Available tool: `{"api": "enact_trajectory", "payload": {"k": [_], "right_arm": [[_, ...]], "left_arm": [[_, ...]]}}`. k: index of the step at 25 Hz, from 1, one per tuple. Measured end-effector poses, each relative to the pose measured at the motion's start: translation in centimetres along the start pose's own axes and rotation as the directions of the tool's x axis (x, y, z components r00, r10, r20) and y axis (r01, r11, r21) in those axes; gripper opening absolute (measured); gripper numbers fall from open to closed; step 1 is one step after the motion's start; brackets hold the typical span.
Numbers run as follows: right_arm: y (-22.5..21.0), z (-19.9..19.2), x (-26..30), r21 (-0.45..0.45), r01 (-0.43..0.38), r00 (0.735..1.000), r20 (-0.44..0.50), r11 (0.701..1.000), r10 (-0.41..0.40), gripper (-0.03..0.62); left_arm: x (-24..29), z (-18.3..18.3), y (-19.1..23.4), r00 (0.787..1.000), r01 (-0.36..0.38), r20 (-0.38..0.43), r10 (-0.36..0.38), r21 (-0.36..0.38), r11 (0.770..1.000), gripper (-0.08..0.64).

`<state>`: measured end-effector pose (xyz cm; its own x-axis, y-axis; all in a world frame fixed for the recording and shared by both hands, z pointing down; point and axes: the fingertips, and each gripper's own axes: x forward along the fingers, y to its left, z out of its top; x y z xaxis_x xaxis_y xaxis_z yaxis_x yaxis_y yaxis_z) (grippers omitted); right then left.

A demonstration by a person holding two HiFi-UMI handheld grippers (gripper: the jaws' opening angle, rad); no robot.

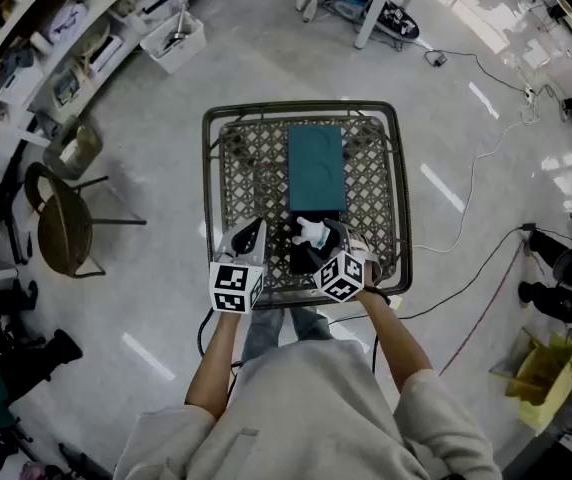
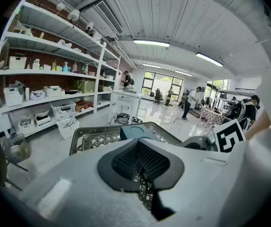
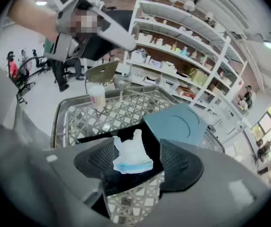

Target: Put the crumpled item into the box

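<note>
A white crumpled item [image 1: 311,232] with a blue edge lies in an open black box [image 1: 304,260] on the near part of the metal lattice table [image 1: 209,168]. In the right gripper view the crumpled item [image 3: 131,156] sits in the black box [image 3: 126,137], between the jaws of my right gripper [image 3: 133,163]. That gripper is open, and its pads stand apart on either side of the item. My right gripper [image 1: 328,240] hangs just over the box. My left gripper [image 1: 249,230] hovers beside the box on its left, shut and empty, with its pads [image 2: 140,161] together.
A teal lid [image 1: 315,168] lies flat on the table just beyond the box and shows again as the teal lid [image 3: 178,124] in the right gripper view. A paper cup [image 3: 96,97] stands at the table's far edge. A chair [image 1: 61,223] stands left of the table, and cables [image 1: 466,218] run along the floor on the right.
</note>
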<state>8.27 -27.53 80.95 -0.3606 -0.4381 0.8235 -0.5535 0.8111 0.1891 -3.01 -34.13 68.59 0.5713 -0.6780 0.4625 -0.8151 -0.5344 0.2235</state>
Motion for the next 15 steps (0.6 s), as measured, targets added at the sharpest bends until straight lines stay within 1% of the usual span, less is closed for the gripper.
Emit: {"api": "enact_trajectory", "payload": {"k": [2,3,5,6,7,10,11,13,15], "right_arm": [[-0.7,0.6,-1.0,0.137,0.02,0.998,0.052,0.99,-0.027,0.274],[-1.2,0.9,-1.5,0.213,0.026,0.996,0.078,0.977,-0.044,0.258],[-2.3,1.3,-2.4,0.364,0.035,0.987,0.131,0.931,-0.088,0.218],[-3.0,1.3,-2.8,0.429,0.039,0.981,0.153,0.903,-0.115,0.178],[-3.6,1.2,-3.1,0.482,0.045,0.975,0.169,0.875,-0.143,0.164],[-4.9,0.7,-3.7,0.598,0.05,0.959,0.193,0.8,-0.205,0.12],[-5.1,0.7,-3.9,0.624,0.048,0.955,0.199,0.78,-0.218,0.109],[-5.6,0.7,-4.3,0.649,0.054,0.949,0.203,0.759,-0.242,0.075],[-6.1,0.9,-4.7,0.659,0.064,0.941,0.209,0.749,-0.265,0.032]], "left_arm": [[0.0,0.1,-0.1,1.0,0.001,0.001,-0.001,0.001,1.0,0.006],[0.0,0.1,-0.2,1.0,0.002,0.002,-0.002,0.002,1.0,0.006],[-0.1,0.1,-0.4,1.0,0.003,0.005,-0.003,0.003,1.0,0.006],[-0.1,0.1,-0.6,1.0,0.003,0.005,-0.003,0.003,1.0,0.006],[-0.1,0.1,-0.7,1.0,0.003,0.006,-0.003,0.003,1.0,0.006],[-0.1,0.2,-0.8,1.0,0.004,0.007,-0.004,0.003,1.0,0.006],[-0.2,0.1,-0.8,1.0,0.004,0.007,-0.004,0.003,1.0,0.006],[-0.3,0.1,-0.8,1.0,0.003,0.007,-0.003,0.001,1.0,0.006],[-0.4,0.1,-0.9,1.0,0.0,0.009,0.0,0.002,1.0,0.006]]}}
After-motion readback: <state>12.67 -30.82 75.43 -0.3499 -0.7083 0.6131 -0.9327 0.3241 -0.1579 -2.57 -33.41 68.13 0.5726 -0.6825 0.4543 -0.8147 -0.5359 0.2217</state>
